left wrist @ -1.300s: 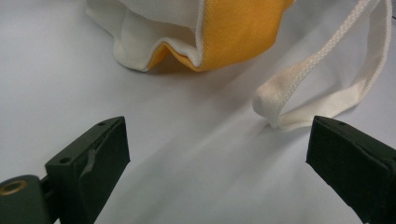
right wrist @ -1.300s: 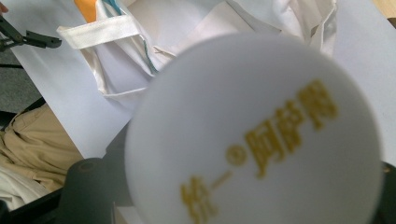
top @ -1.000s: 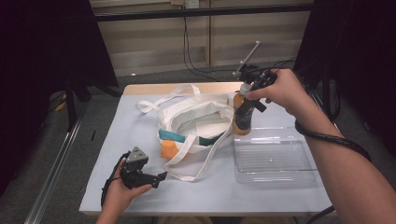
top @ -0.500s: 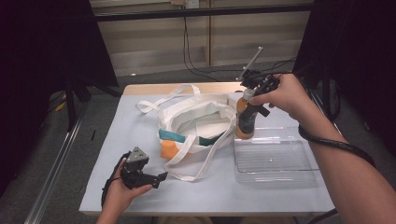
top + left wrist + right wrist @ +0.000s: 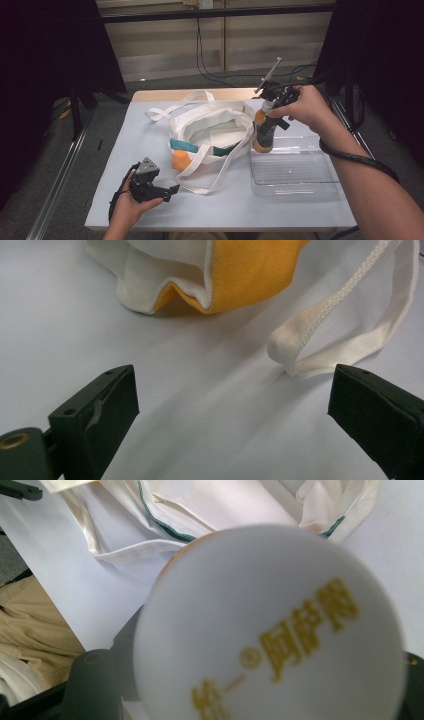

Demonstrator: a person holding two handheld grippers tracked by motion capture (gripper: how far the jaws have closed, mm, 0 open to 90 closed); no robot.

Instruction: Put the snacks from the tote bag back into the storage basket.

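The room is dark at the sides, but the table is bright. The white cap is very close and blurry. Shadows look soft.

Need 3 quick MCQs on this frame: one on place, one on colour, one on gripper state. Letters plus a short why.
1. Where is the bottle?
A. inside the tote bag
B. held upright at the far left corner of the clear tray
C. lying on the table near the left gripper

2. What colour is the bottle's cap?
A. white with gold lettering
B. plain black
C. green

3. How do the left gripper's jaws stand?
A. shut on the bag strap
B. shut on nothing
C. open, with nothing between them

Answers:
1 B: the high view shows the right gripper holding it by the top, its base at the tray's corner beside the tote bag.
2 A: the right gripper view shows the cap up close.
3 C: the left gripper view shows both jaws wide apart over bare table, the strap lying beyond them.
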